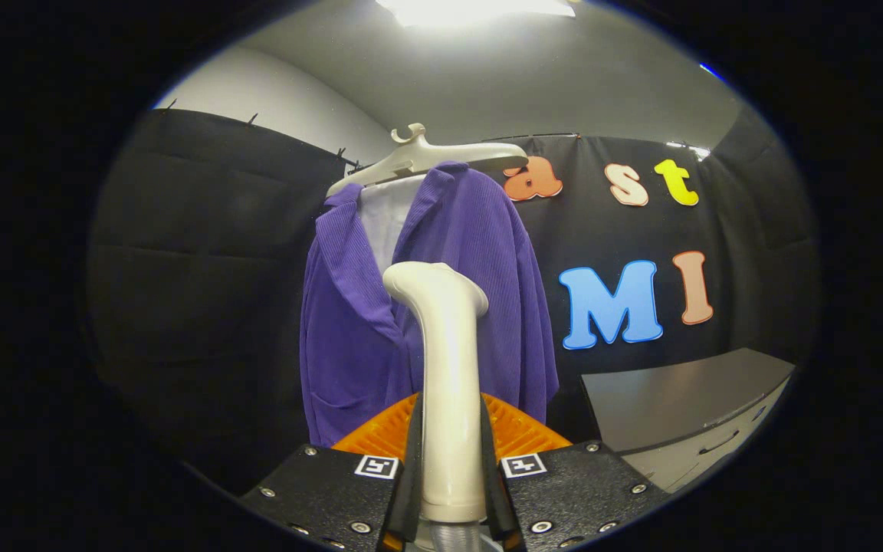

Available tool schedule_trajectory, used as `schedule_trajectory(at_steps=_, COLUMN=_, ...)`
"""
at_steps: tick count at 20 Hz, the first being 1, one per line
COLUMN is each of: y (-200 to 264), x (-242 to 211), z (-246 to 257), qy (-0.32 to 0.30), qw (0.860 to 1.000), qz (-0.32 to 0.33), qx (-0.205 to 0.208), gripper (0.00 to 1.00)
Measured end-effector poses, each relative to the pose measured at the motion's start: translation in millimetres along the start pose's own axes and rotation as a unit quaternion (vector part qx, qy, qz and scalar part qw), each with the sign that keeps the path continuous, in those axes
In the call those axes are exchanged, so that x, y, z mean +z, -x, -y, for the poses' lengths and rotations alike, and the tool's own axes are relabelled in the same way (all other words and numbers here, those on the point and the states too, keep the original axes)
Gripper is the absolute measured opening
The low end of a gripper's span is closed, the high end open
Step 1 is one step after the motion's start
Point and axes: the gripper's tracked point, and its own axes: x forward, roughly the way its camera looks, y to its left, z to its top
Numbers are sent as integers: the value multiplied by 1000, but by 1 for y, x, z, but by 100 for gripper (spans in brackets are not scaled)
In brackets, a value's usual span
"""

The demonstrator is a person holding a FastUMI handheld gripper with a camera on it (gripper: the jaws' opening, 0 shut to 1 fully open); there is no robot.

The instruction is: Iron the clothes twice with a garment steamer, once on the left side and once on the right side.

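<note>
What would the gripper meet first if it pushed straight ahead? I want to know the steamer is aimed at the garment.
The gripper, shut on the steamer, would likely press its head into the purple jacket on the hanger; depth is unclear.

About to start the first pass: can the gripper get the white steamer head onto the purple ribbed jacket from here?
Probably yes: the gripper is shut on the white steamer wand, and nothing stands between it and the purple ribbed jacket.

No readable text, brand or number is seen; two small square coded markers (376,465) are carried on the gripper (451,460).
</note>
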Motion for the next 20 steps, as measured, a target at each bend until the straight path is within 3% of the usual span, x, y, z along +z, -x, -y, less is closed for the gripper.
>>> schedule_trajectory(at_steps=20, y=52, x=-164, z=-4, qy=11, qw=991, qz=-129, qx=-14, gripper=34)
